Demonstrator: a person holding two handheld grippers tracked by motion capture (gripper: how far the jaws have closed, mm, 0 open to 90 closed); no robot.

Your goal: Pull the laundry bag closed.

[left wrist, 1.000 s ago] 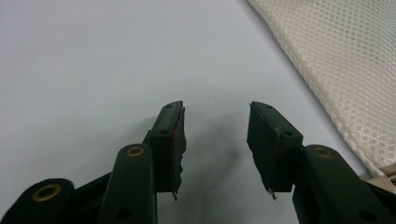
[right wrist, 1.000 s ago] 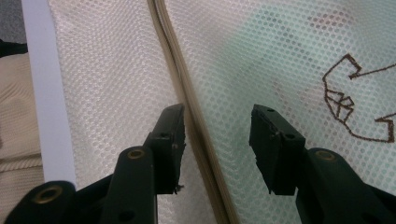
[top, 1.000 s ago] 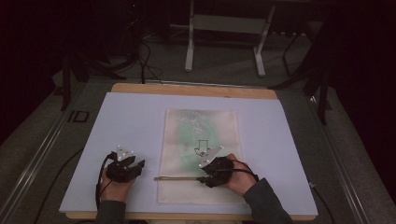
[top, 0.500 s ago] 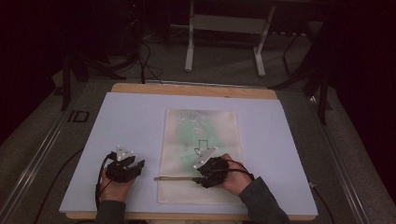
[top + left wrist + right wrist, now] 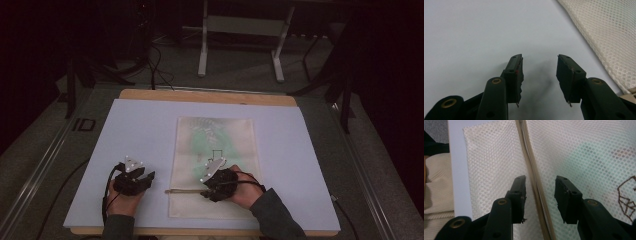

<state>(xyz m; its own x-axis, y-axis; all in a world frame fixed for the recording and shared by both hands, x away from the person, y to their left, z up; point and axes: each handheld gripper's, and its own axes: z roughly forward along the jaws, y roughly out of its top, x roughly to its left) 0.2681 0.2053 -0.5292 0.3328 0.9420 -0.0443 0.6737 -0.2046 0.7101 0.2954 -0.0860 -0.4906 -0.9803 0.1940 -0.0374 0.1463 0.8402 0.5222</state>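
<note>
Mesh bag [image 5: 215, 165] laid flat mid-desk [image 5: 320, 150] | zipper [image 5: 534, 182] straddled, untouched, by right hand-held gripper [image 5: 540, 200], jaws just closing | left hand-held gripper [image 5: 539, 75] held wide over bare desk beside bag

A mesh bag [image 5: 215, 167] lies at the centre of the desk [image 5: 140, 130]. The left hand-held gripper [image 5: 146, 179] sits lower left, beside the bag; the right hand-held gripper [image 5: 206, 192] rests on the bag's lower part, straddling its zipper [image 5: 182, 190].
</note>
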